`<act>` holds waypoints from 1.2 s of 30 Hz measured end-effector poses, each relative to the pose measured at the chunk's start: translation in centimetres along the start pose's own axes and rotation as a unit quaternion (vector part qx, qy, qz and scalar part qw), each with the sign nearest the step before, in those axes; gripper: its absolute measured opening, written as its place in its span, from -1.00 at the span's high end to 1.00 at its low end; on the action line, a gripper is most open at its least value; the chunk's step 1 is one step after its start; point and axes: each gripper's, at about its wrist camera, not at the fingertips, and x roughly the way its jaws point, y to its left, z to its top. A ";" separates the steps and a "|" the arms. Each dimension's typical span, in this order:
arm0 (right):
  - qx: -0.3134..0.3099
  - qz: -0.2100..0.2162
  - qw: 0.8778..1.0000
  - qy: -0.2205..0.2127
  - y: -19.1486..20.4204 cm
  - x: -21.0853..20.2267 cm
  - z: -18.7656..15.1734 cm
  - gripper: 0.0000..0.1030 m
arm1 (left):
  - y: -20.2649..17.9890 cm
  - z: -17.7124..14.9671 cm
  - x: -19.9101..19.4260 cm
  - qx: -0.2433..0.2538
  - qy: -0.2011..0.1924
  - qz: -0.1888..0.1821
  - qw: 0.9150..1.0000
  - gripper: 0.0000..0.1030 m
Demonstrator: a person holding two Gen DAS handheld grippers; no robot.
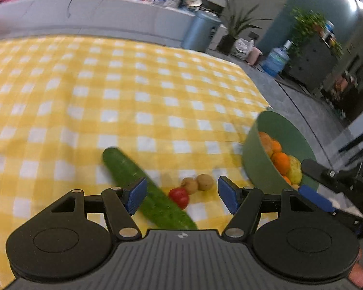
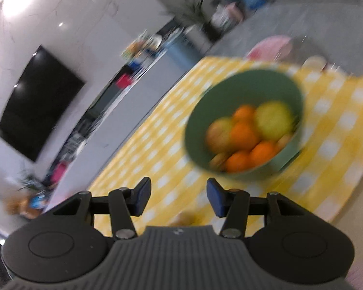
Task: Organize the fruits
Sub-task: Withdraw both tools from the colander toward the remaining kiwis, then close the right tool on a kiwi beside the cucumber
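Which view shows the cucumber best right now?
The left wrist view: the cucumber lies diagonally on the checked cloth, nearly its whole length visible though slightly blurred. The right wrist view shows none of it, only the green bowl of fruit.

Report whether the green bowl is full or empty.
Partly full. The green bowl holds several oranges and yellowish fruits, piled below its rim.

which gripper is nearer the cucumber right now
Left. The left gripper hangs open right over the cucumber, one pad overlapping it. The right gripper is off by the green bowl, also open and empty.
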 end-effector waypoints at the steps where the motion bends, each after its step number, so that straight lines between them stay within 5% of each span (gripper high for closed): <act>1: -0.006 0.000 1.000 0.010 0.4 0.3 -0.3 0.05 | 0.5 0.0 0.0 -0.008 0.002 -0.002 1.000 -0.52; 7: -0.033 -0.042 0.997 0.056 2.1 3.7 -2.9 0.33 | 2.8 -0.1 0.0 -0.030 0.006 0.004 1.000 -0.52; 12: -0.005 -0.058 0.995 0.076 1.9 6.3 -5.1 0.37 | 3.6 -0.3 -0.1 -0.031 -0.005 -0.026 0.999 -0.52; 16: 0.015 -0.060 0.996 0.058 1.6 7.5 -5.8 0.37 | 3.6 -0.4 -0.2 -0.012 -0.028 -0.056 0.998 -0.53; 22: -0.008 -0.090 0.995 0.034 2.4 9.3 -5.5 0.46 | 3.0 -0.6 0.4 0.027 -0.044 -0.042 0.998 -0.54; 36: -0.038 -0.132 0.989 0.061 3.0 13.2 -5.5 0.58 | 5.0 -0.7 1.7 -0.004 -0.029 -0.035 0.999 -0.54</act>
